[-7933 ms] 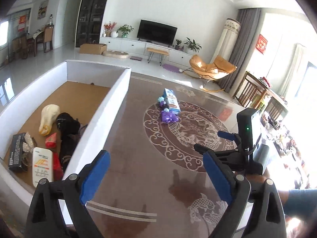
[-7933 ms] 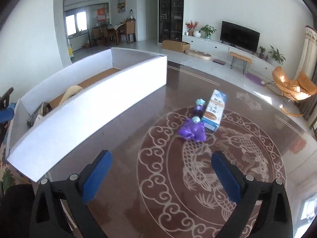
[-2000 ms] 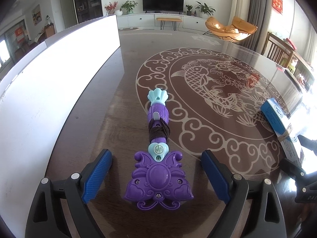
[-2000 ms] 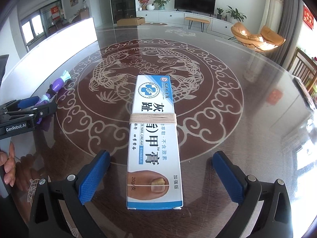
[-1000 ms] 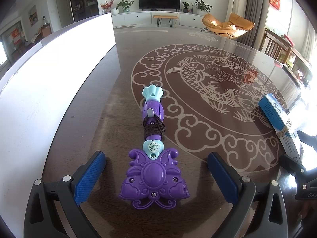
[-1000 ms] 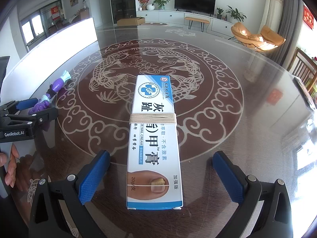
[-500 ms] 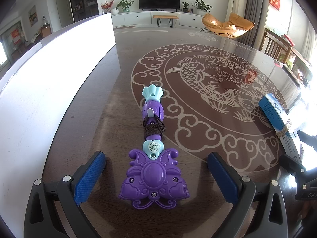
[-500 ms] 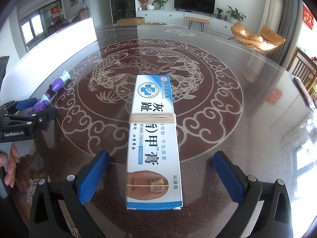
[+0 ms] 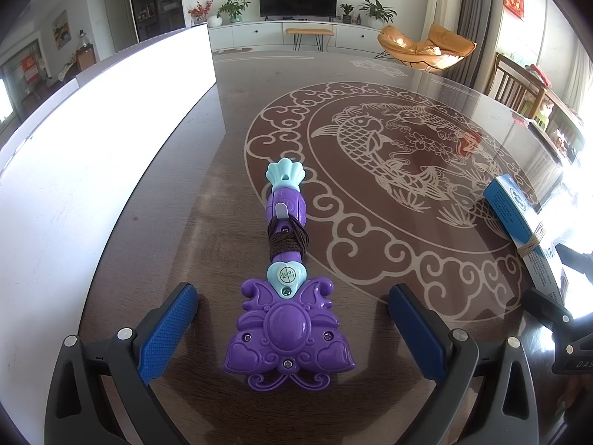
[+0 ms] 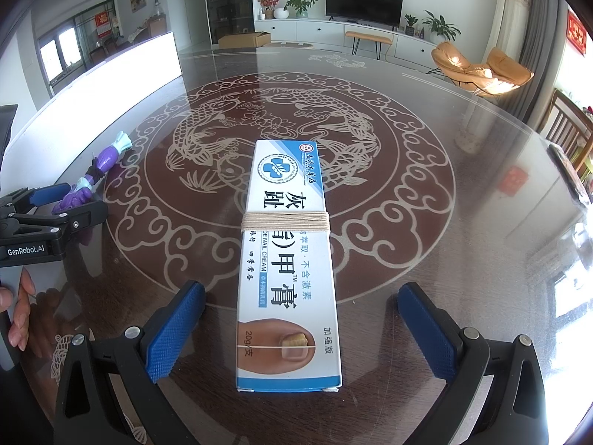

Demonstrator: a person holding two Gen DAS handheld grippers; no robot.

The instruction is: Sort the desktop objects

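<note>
A purple and teal toy wand (image 9: 287,289) lies flat on the brown patterned table, its butterfly head between the fingers of my open left gripper (image 9: 292,328); neither blue pad touches it. The wand (image 10: 92,176) also shows at the left of the right wrist view, beside the left gripper's black fingers (image 10: 55,218). A blue and white nail cream box (image 10: 287,259), bound with beige string, lies lengthwise between the pads of my open right gripper (image 10: 302,328), with gaps on both sides. The box (image 9: 526,222) appears at the right edge of the left wrist view.
A long white box wall (image 9: 92,141) runs along the left side of the table (image 9: 389,204); its inside is hidden. A hand (image 10: 16,315) holds the left gripper. Chairs (image 9: 519,89) stand beyond the table's far right edge. Glare covers the table's right side.
Both grippers came down from over the table to the two objects. In the last second the left gripper opened slightly wider around the wand; the right has held still.
</note>
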